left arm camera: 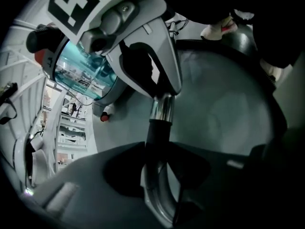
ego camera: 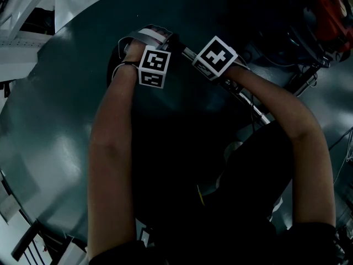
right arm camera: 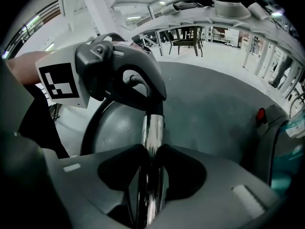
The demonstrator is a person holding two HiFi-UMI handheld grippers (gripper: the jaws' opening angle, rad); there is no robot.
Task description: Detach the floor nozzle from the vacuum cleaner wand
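The chrome wand (ego camera: 242,95) lies slanted across the dark round table (ego camera: 60,126). At its upper-left end sits the floor nozzle (ego camera: 154,35), pale grey and mostly hidden by my hand. My left gripper (ego camera: 148,44) is shut on the nozzle's neck (left arm camera: 159,194), a black sleeve over a grey curved piece, just below the chrome tube (left arm camera: 163,109). My right gripper (ego camera: 190,54) is shut on the wand (right arm camera: 152,132) right beside it. Its dark pads (right arm camera: 125,175) press the tube from both sides. Each gripper view shows the other gripper straight ahead along the wand.
The vacuum's red body (ego camera: 331,15) stands at the table's far right with cables around it, and its teal canister (left arm camera: 81,75) shows behind the right gripper. White railings and shelving (left arm camera: 28,142) surround the table. Chairs (right arm camera: 188,37) stand farther off.
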